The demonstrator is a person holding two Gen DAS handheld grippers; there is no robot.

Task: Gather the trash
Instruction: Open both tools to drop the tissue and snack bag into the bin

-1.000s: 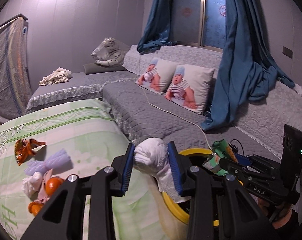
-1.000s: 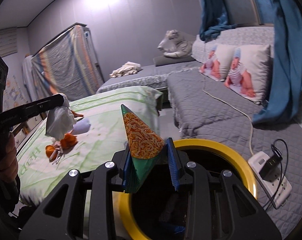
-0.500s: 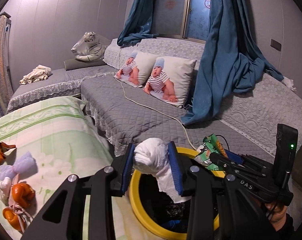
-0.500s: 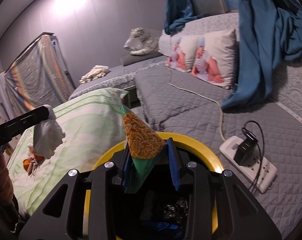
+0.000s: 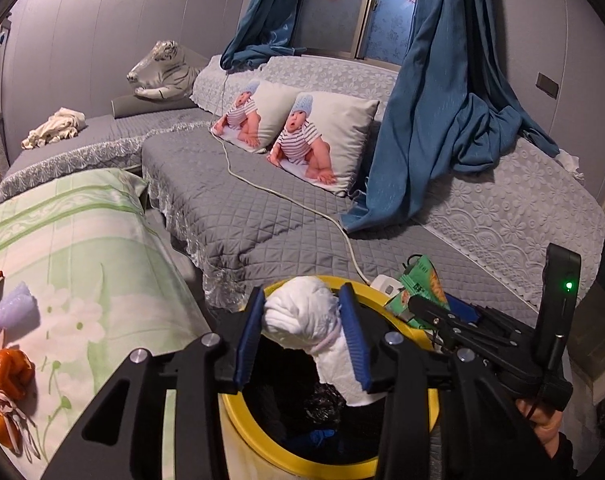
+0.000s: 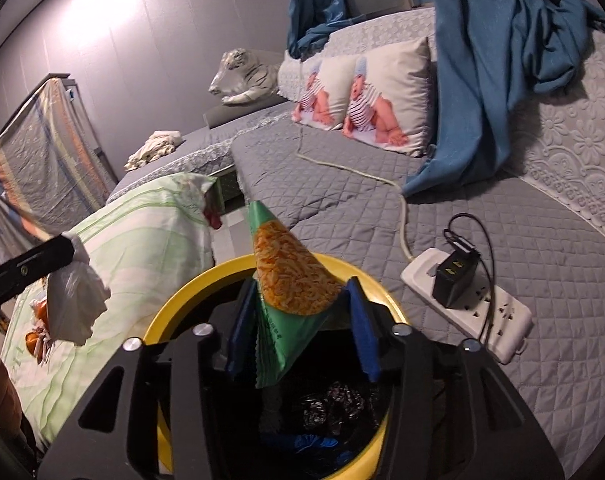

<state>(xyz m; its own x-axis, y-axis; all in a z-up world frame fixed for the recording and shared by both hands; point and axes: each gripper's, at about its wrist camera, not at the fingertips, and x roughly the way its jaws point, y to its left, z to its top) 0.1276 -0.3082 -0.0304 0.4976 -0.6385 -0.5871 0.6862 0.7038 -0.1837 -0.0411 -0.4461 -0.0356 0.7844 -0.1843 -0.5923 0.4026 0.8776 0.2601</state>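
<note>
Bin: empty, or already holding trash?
Already holding trash. Through the yellow rim of the bin, the right wrist view shows crumpled dark foil and a blue scrap lying inside; how full, cannot tell.

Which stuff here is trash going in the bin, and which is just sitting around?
For the job: white tissue wad, green snack bag, yellow-rimmed bin, orange peels.

Just lying about: baby pillows, toy tiger, power strip, blue curtain.

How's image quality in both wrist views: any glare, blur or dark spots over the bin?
Left wrist: sharp, fisheye bends the walls, bin interior dark. Right wrist: glare patch on the wall, left gripper and tissue slightly blurred, bin contents dim.
</note>
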